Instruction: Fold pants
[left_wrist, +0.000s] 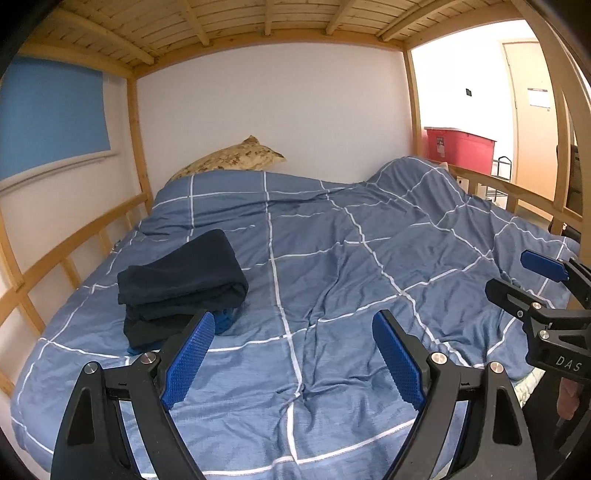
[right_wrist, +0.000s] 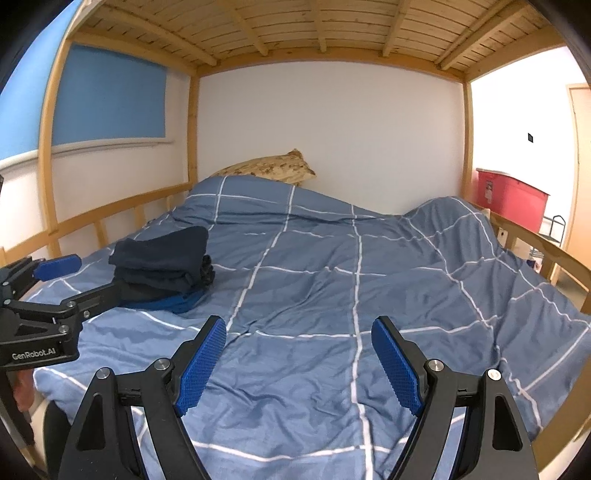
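Nearest, both grippers hover over the front of the bed, empty. The left gripper (left_wrist: 293, 354) has its fingers spread wide with only the checked blue duvet (left_wrist: 332, 258) showing between them; the right gripper (right_wrist: 299, 360) is spread just as wide, also holding nothing.

A little further in, on the left side of the bed near the wooden side rail (right_wrist: 122, 214), sits a stack of folded dark clothes (left_wrist: 181, 284). The top piece, dark navy and probably the pants, lies folded into a compact block, with at least 2 more layers under it and a brighter blue garment (right_wrist: 181, 302) at the bottom. No unfolded pants show anywhere on the duvet.

Judged from that, the fold looks done, or a new pair has yet to be brought in. If the stack needs tidying, the left gripper is the closer one: approach low, pinch the folded edge facing the middle of the bed, and square it without dragging the layers beneath.

Beyond lie the patterned pillow (right_wrist: 273, 168), the white wall and a red bin (right_wrist: 511, 201).
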